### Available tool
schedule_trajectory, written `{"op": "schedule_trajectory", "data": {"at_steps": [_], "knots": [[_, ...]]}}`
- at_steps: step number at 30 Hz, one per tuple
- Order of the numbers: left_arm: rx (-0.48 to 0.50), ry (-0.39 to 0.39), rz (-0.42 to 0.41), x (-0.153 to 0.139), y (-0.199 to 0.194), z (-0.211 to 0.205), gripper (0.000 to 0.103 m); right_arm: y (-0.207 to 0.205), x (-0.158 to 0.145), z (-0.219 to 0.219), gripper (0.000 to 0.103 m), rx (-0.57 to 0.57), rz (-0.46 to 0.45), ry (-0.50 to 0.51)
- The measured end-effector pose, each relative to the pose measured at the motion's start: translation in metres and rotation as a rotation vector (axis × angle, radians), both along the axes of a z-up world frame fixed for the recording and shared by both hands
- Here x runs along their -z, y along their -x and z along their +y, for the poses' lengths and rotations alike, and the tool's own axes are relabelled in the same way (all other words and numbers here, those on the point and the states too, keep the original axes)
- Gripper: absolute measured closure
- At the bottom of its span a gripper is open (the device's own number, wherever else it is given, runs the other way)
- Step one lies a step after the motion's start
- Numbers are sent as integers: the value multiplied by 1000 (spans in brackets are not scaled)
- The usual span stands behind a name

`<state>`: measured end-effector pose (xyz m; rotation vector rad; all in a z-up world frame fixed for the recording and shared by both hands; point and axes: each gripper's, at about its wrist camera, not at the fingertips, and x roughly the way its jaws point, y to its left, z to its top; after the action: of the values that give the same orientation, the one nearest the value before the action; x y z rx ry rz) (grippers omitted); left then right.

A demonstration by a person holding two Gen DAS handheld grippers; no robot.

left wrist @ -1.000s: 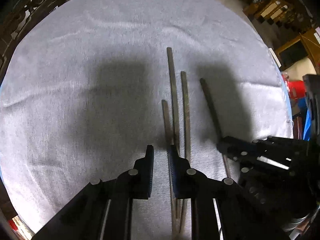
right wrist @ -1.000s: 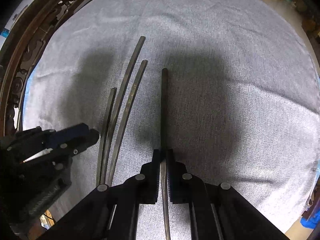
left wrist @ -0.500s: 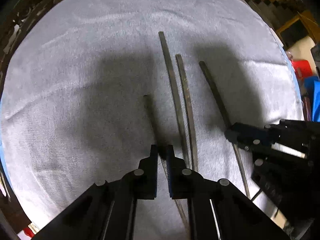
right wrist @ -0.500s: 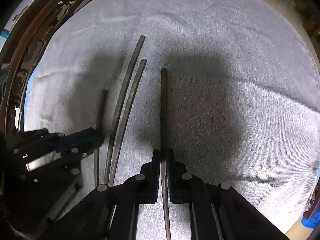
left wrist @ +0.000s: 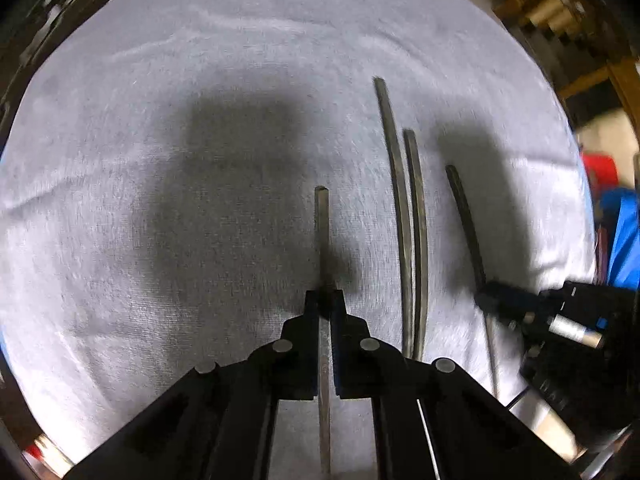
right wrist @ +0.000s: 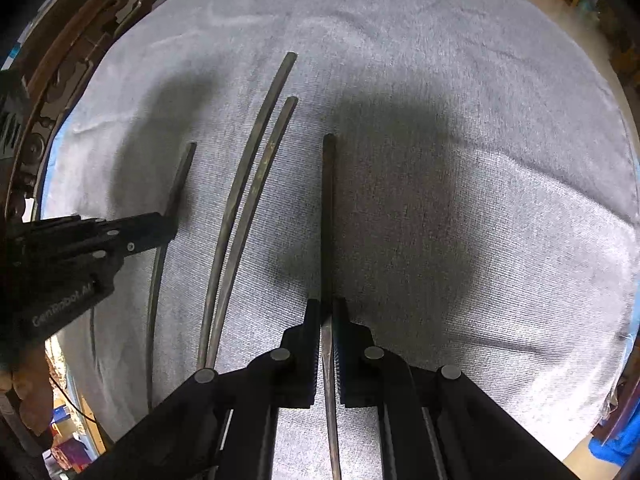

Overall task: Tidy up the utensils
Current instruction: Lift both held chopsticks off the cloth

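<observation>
Several dark chopsticks lie on a grey cloth [left wrist: 160, 160]. My left gripper [left wrist: 325, 300] is shut on one chopstick [left wrist: 321, 224] that points away along its fingers. Two chopsticks [left wrist: 404, 208] lie side by side to its right. My right gripper [right wrist: 327, 308] is shut on another chopstick [right wrist: 328, 208]. In the right wrist view the pair [right wrist: 252, 184] lies left of it, and the left gripper [right wrist: 170, 228] holds its chopstick [right wrist: 180, 176] further left. The right gripper [left wrist: 486, 294] shows in the left wrist view, on its chopstick [left wrist: 464, 216].
The grey cloth [right wrist: 480, 120] covers a round table with a carved dark wooden rim [right wrist: 48, 92]. Wooden furniture [left wrist: 560, 8] stands beyond the far right. Red and blue items [left wrist: 616, 216] sit off the cloth's right edge.
My left gripper closed on the leftmost chopstick and carried it left, away from the pair. My right gripper stayed shut on its chopstick in place.
</observation>
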<state>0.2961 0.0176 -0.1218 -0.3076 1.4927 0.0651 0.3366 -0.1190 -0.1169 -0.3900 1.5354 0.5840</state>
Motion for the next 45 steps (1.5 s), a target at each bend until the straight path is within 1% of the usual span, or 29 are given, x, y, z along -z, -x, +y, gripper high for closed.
{"op": "schedule_trajectory", "data": {"at_steps": [1,4,7,9,13,16,19,22,25,26,28,29,31,32,34,35,36,37,38,40,41,43,44,45], "knots": [[26,-6,13,0,0,-3,98,-1,0,0,94,-1,3,-2],[127,-59,66,-1,-2,-16,98,-3,1,0,94,-11,5,7],[165,-112,92,3,1,-22,97,-3,1,5,94,-28,16,35],[179,-139,92,4,1,-29,97,0,0,11,94,-35,19,54],[208,-180,88,14,13,-43,97,1,3,20,94,-48,7,82],[211,-170,105,18,17,-41,98,3,3,23,94,-51,11,90],[215,-141,132,20,32,-25,98,4,4,16,95,-34,50,83],[218,-111,185,23,38,-15,98,11,6,13,95,-53,69,112],[199,-99,204,24,39,-12,98,14,9,20,94,-64,65,149],[202,-100,208,39,37,4,98,15,10,23,94,-70,66,164],[211,-107,214,47,40,12,97,16,10,26,94,-73,75,174],[214,-105,224,47,47,5,95,17,11,26,94,-73,80,176],[206,-75,235,54,54,10,82,15,11,24,94,-73,88,176],[203,-70,236,56,57,12,82,16,12,25,94,-74,92,176],[216,-92,226,60,63,13,82,15,12,25,94,-80,90,181],[215,-111,222,57,70,8,84,13,10,26,94,-85,86,187],[215,-133,219,55,71,8,90,12,10,26,93,-88,82,190],[220,-133,215,53,73,7,97,12,10,26,93,-90,79,192],[219,-129,215,48,75,2,97,12,11,27,94,-88,77,189],[201,-125,204,46,78,4,98,13,10,25,95,-66,74,172],[189,-126,193,46,82,6,98,17,13,24,96,-50,73,157],[151,-126,168,47,97,20,98,22,9,12,96,-27,64,135],[122,-116,149,46,104,27,98,24,8,8,96,-20,57,127],[80,-95,115,41,113,37,98,27,4,0,96,1,49,96]]}}
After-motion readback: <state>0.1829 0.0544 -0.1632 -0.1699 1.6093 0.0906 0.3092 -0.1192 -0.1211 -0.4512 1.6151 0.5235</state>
